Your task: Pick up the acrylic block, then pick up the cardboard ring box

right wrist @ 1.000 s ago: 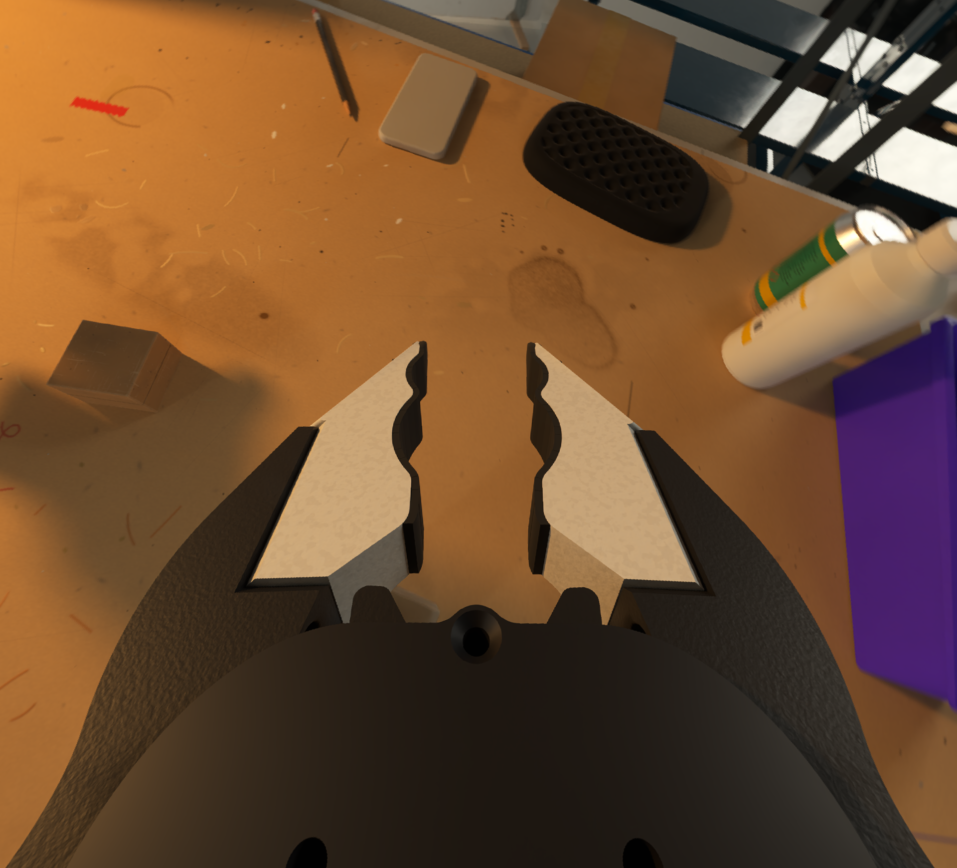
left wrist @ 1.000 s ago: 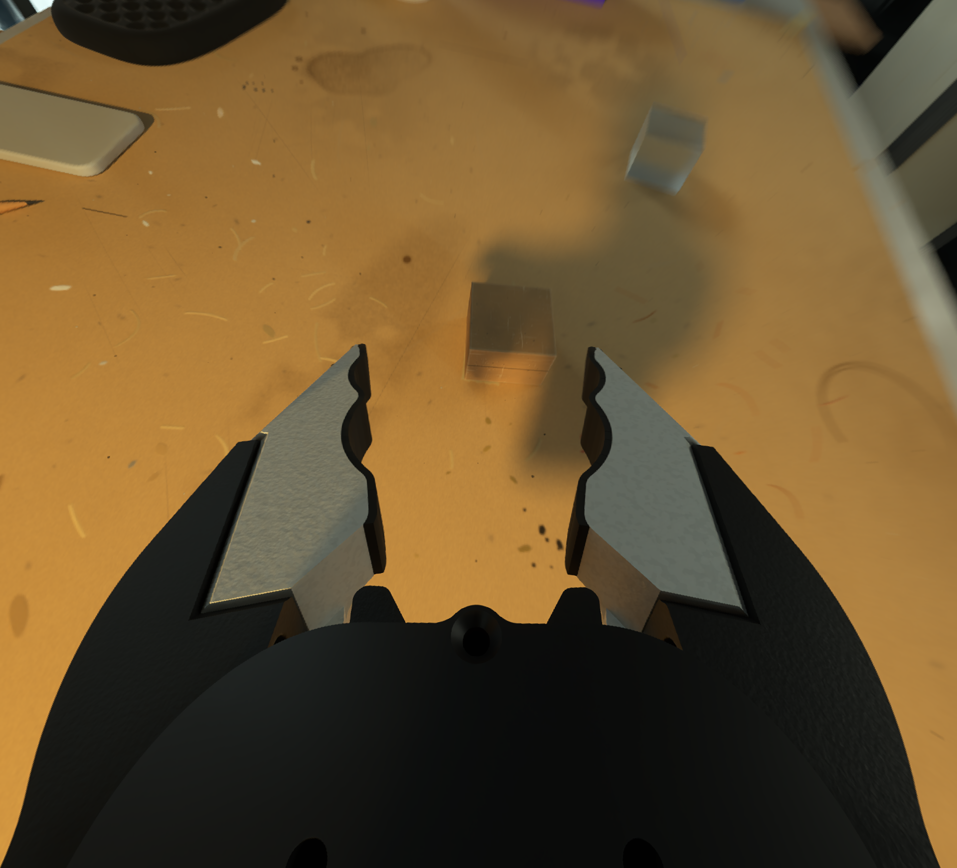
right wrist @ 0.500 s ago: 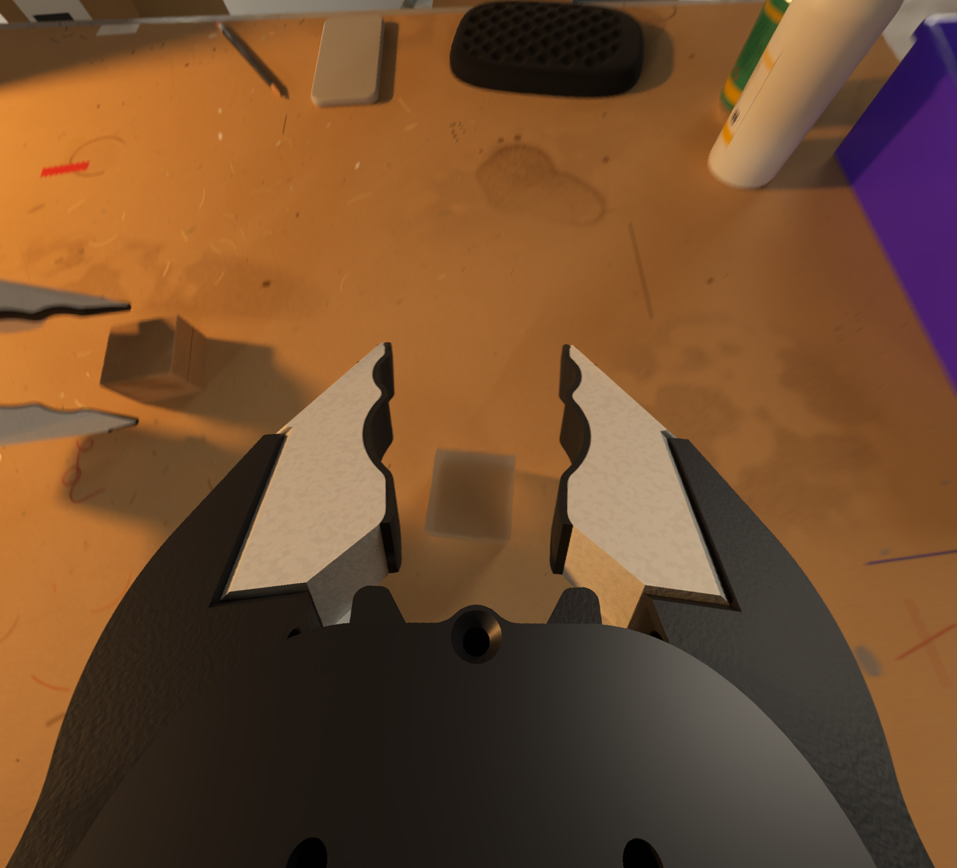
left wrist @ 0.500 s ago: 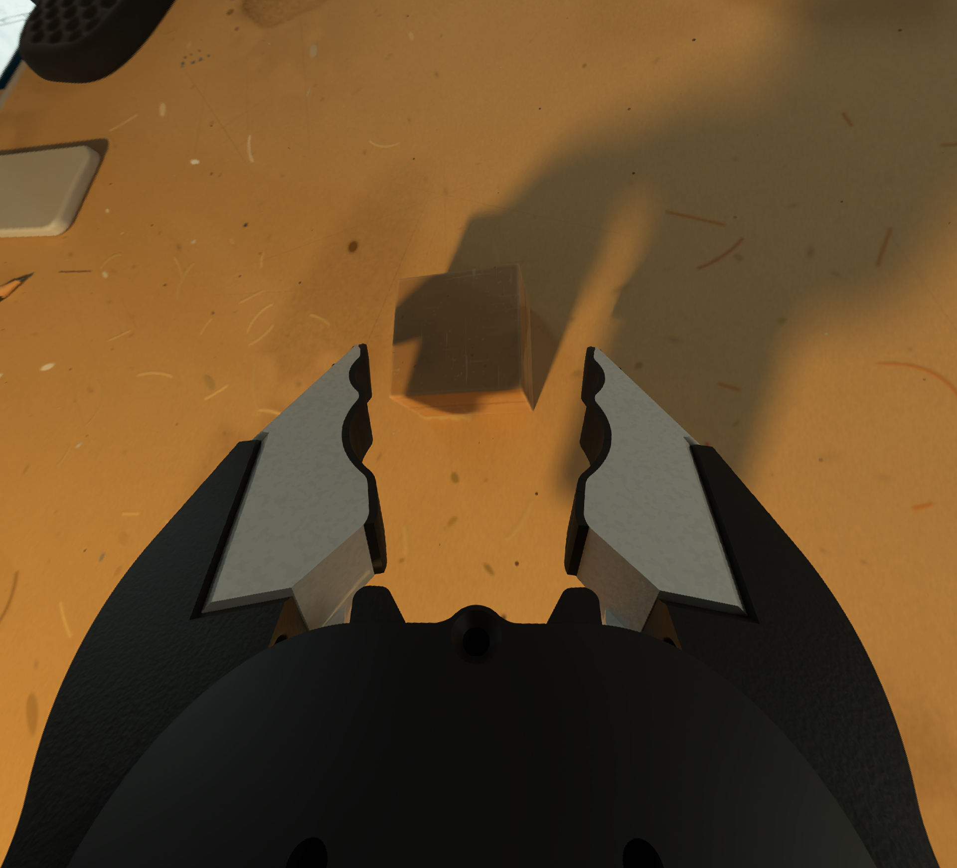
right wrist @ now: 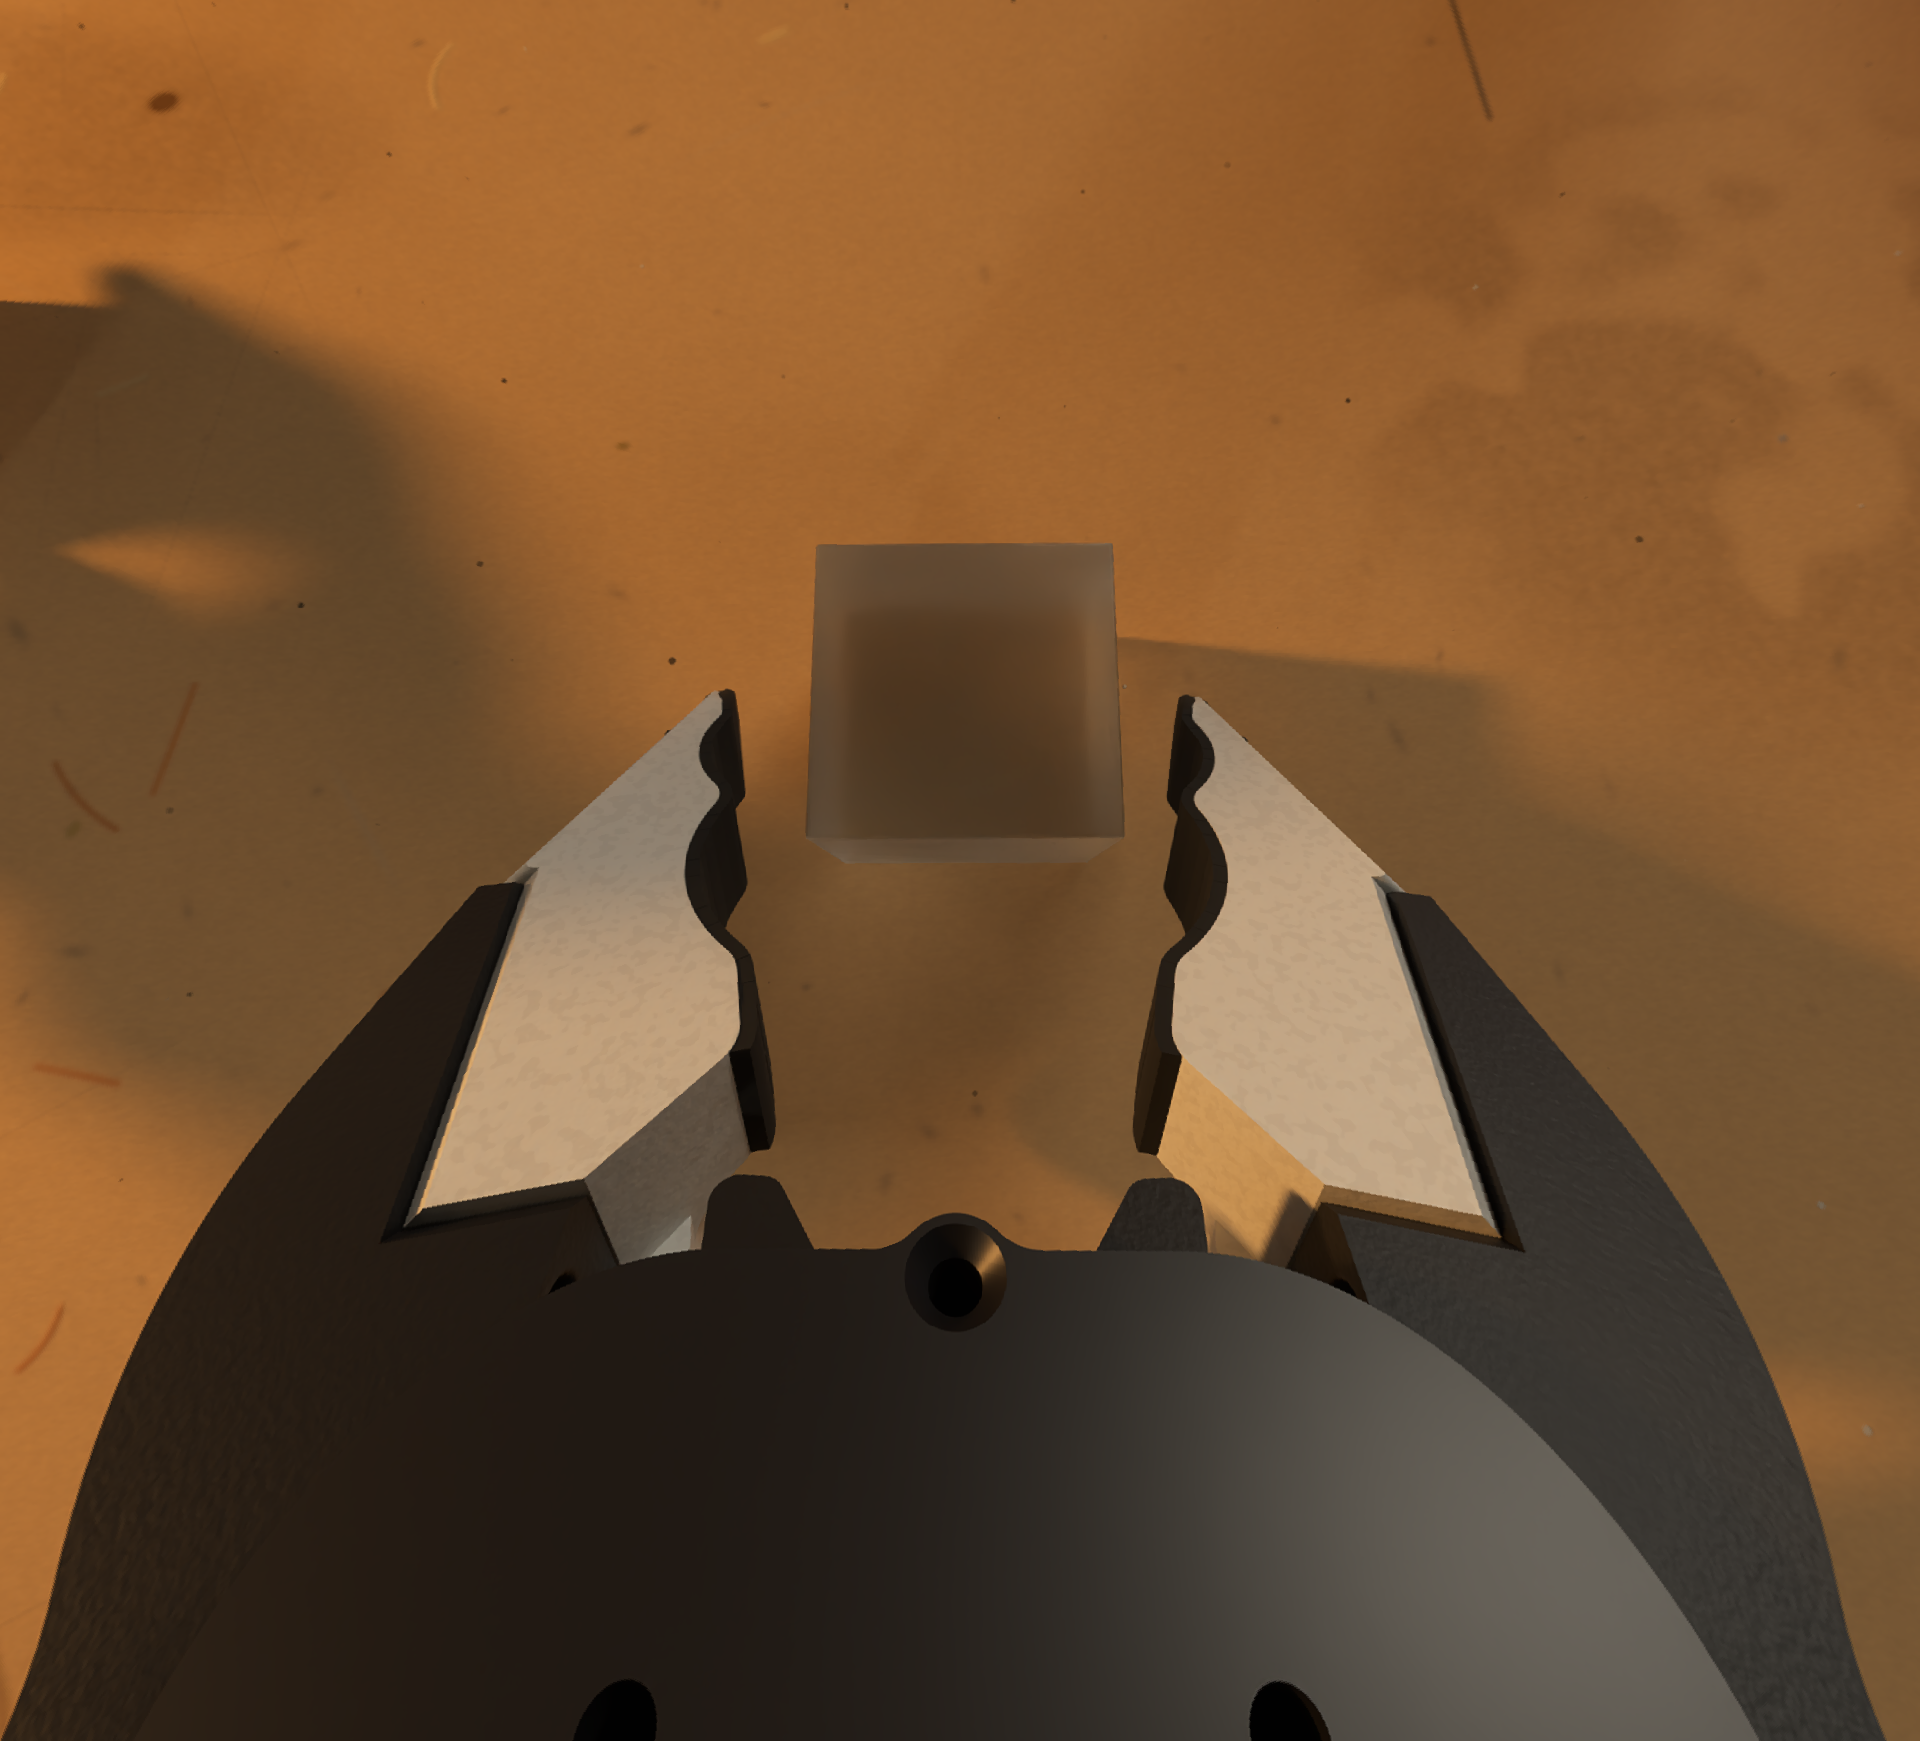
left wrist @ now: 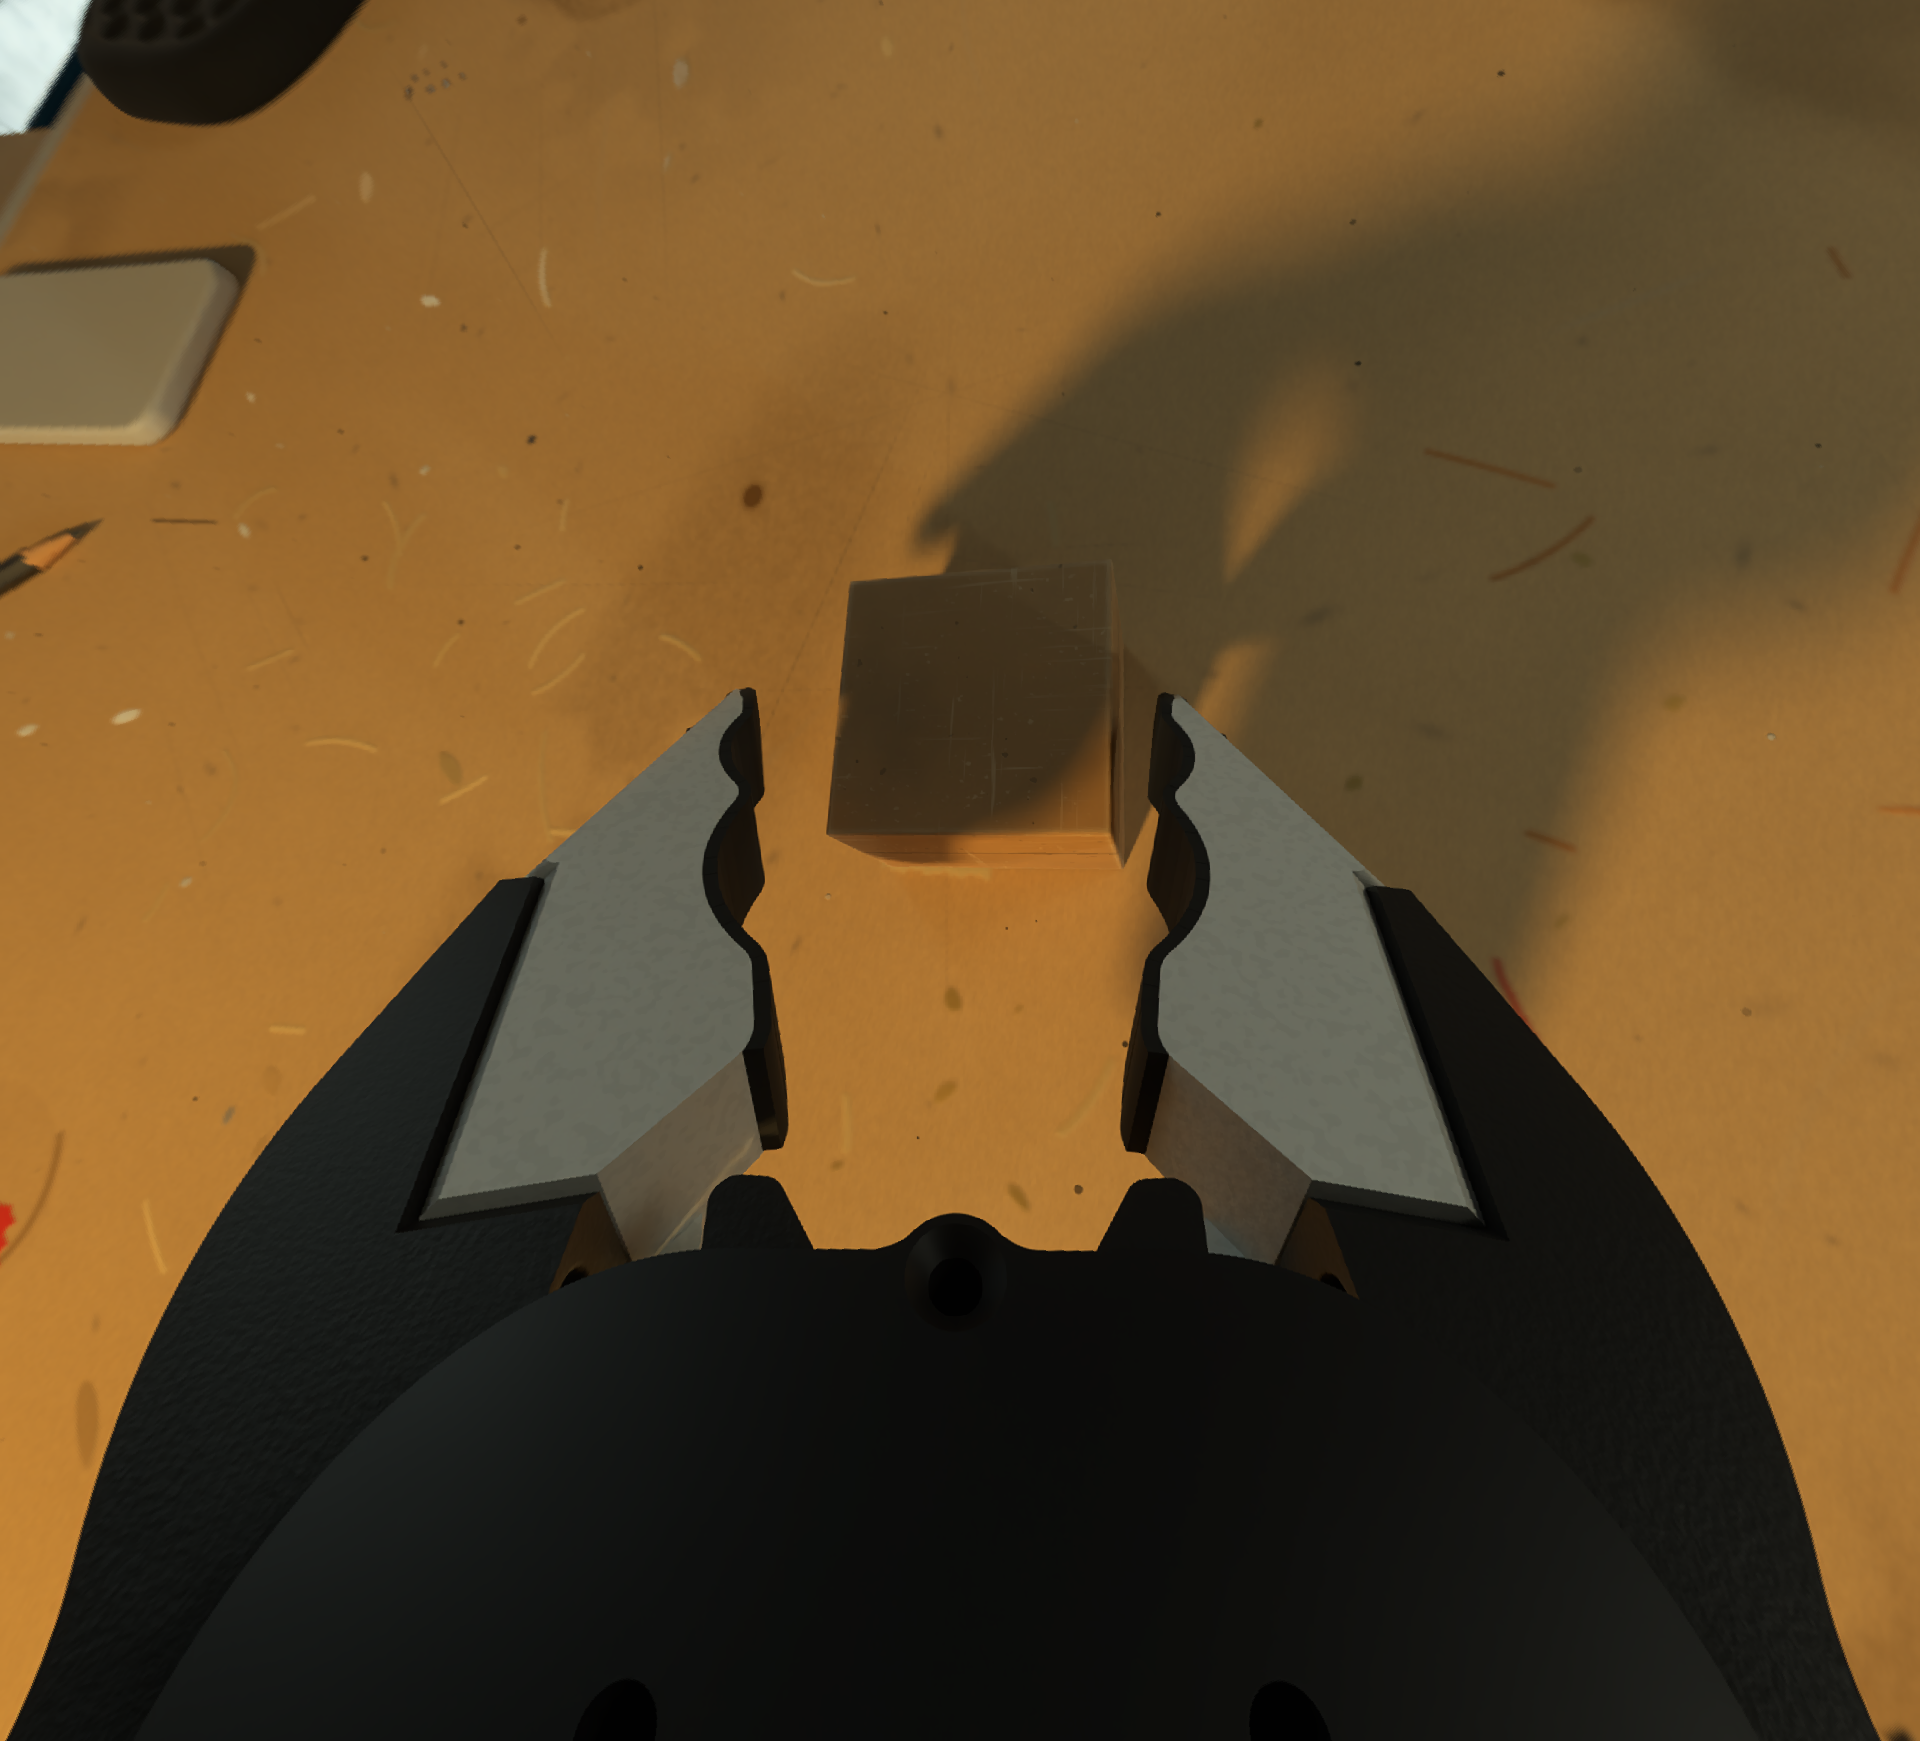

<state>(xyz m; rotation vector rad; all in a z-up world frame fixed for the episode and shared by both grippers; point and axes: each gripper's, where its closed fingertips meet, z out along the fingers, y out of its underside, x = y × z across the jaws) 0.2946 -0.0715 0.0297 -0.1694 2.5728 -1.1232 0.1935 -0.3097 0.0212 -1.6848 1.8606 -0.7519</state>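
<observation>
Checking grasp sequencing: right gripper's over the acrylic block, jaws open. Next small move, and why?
Probably ease the right gripper a little further onto the acrylic block, then close. Its jaws stand open, wider than the block, which sits centred just past the fingertips with a gap on each side, still resting on the table.
</observation>
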